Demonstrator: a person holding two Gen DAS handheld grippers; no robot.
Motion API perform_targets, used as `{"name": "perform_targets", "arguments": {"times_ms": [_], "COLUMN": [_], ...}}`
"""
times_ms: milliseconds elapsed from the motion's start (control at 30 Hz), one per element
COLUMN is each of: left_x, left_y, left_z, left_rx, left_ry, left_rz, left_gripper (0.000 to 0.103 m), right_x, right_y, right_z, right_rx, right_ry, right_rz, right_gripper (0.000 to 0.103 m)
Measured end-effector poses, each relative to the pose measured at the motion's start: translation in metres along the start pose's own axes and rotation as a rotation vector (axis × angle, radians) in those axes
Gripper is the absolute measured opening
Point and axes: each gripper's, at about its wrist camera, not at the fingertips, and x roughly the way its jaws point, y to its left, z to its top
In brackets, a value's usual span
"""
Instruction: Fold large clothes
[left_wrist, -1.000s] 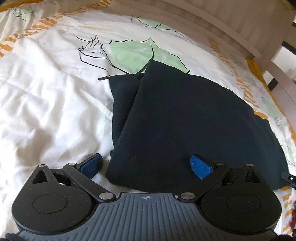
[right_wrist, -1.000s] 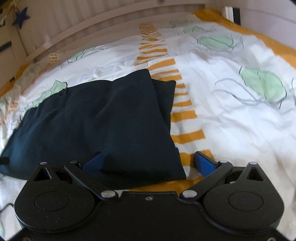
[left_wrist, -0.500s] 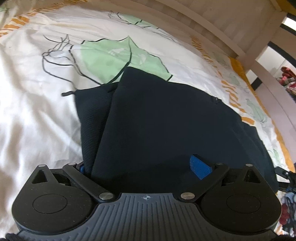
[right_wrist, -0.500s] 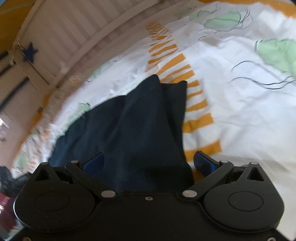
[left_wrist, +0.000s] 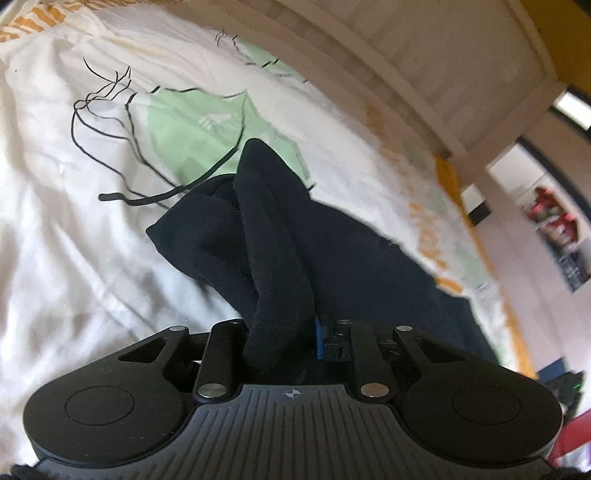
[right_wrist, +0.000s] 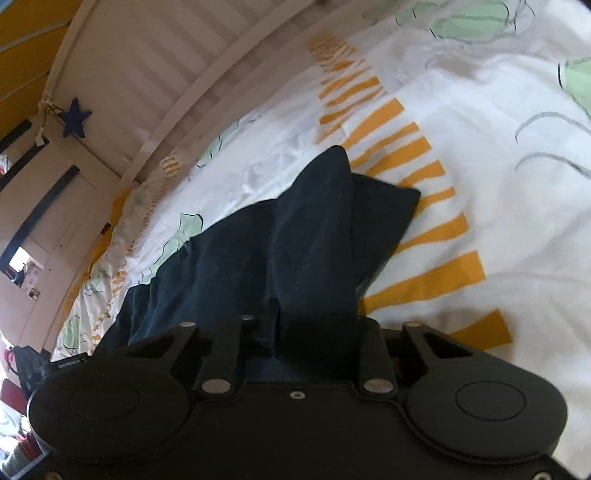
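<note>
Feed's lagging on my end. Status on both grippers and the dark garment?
Left gripper closing, dark garment bunched between its jaws. Right gripper closing on the same garment's other end. Far end of the garment on the duvet. Nothing in the way.

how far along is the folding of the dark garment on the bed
Partly done: the dark garment already lies doubled in layers on the patterned duvet. In hand: the left tool and right tool are each closing on a bunched near corner. Left: carry that edge over for the next fold and flatten it.
</note>
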Motion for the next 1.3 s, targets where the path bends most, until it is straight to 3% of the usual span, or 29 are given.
{"name": "perform_targets", "arguments": {"times_ms": [200, 400, 567, 633, 667, 767, 833, 867, 1000, 1133, 1300], "left_x": [-0.036, -0.071, -0.1, -0.106, -0.107, -0.104, -0.101, -0.099, -0.098, -0.1, -0.099], "left_y": [-0.023, -0.048, -0.041, -0.033, -0.027, -0.01, -0.001, 0.004, 0.008, -0.02, -0.066], "left_z": [-0.002, -0.021, -0.047, -0.057, -0.061, -0.065, -0.067, -0.067, -0.063, -0.064, -0.075], "left_rx": [-0.049, -0.067, -0.085, -0.051, -0.028, 0.03, 0.053, 0.059, 0.026, 0.119, 0.224], "left_ry": [-0.047, -0.034, -0.006, -0.001, -0.011, -0.05, -0.068, -0.073, -0.081, -0.119, -0.129], "left_rz": [-0.134, -0.235, -0.255, -0.214, -0.16, 0.089, 0.213, 0.255, 0.272, 0.273, 0.206], "left_gripper": [0.019, 0.019, 0.016, 0.016, 0.016, 0.017, 0.017, 0.017, 0.021, 0.031, 0.049], "right_x": [-0.033, -0.079, -0.121, -0.128, -0.129, -0.111, -0.101, -0.098, -0.089, -0.082, -0.078], "right_y": [0.022, 0.056, 0.067, 0.061, 0.056, 0.04, 0.023, 0.015, 0.009, 0.0, -0.001], "right_z": [0.003, -0.002, -0.019, -0.03, -0.037, -0.05, -0.057, -0.058, -0.055, -0.048, -0.049], "right_rx": [0.032, -0.007, -0.019, -0.011, -0.025, -0.097, -0.043, 0.004, 0.013, 0.043, 0.045], "right_ry": [-0.056, -0.075, -0.038, -0.005, 0.018, 0.067, 0.082, 0.071, 0.058, 0.063, 0.072], "right_rz": [0.067, 0.116, 0.128, 0.094, 0.037, -0.207, -0.246, -0.251, -0.297, -0.246, -0.172], "right_gripper": [0.025, 0.024, 0.024, 0.025, 0.026, 0.037, 0.043, 0.051, 0.076, 0.082, 0.085]}}
